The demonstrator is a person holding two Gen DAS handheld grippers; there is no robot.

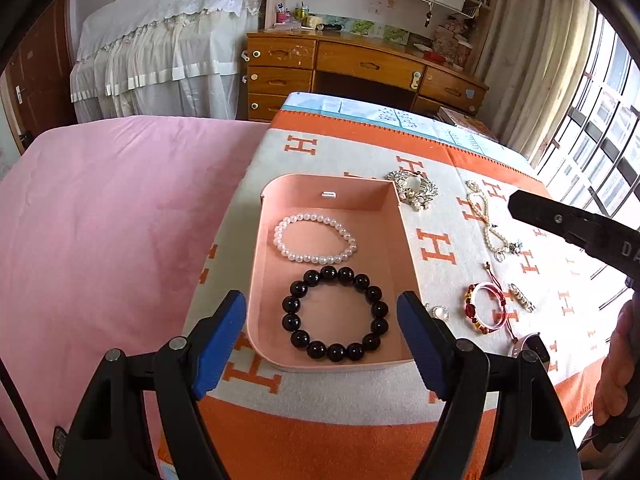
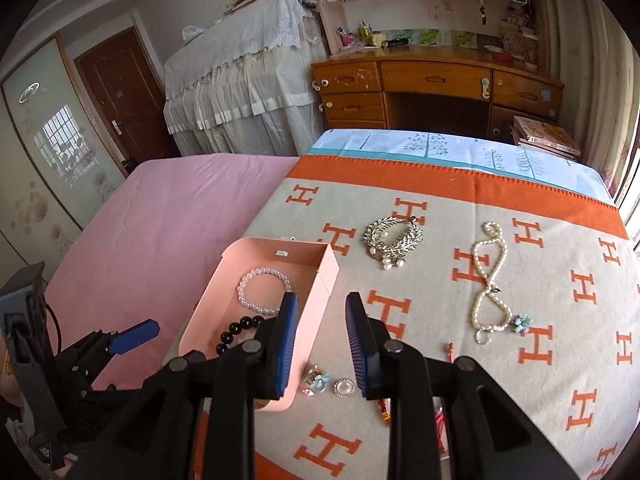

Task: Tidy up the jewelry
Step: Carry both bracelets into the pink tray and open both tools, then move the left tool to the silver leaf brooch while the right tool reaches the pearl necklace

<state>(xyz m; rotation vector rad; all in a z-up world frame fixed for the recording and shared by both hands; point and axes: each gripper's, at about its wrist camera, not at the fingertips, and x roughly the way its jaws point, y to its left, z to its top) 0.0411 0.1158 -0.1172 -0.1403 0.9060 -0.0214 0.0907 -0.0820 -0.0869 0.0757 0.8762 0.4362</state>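
A pink tray (image 1: 332, 196) on the orange-and-grey blanket holds a white pearl bracelet (image 1: 308, 258) and a black bead bracelet (image 1: 336, 353). My left gripper (image 1: 320, 304) hovers open over the tray's near end, holding nothing. To the tray's right lie a silver leaf brooch (image 2: 394, 240), a pearl necklace (image 2: 486, 280), a round crystal button (image 2: 345, 388), a small flower piece (image 2: 316, 376), a red string bracelet (image 1: 486, 308) and a silver bar clip (image 1: 522, 298). My right gripper (image 2: 321, 298) stands just right of the tray (image 2: 324, 280), jaws narrowly open and empty.
The blanket (image 2: 560, 240) covers a bed with a pink sheet (image 1: 120, 220) to the left. A wooden desk (image 2: 436, 76) and a cloth-draped piece of furniture stand beyond. A person's hand (image 1: 616, 380) shows at the right edge, where a window also lies.
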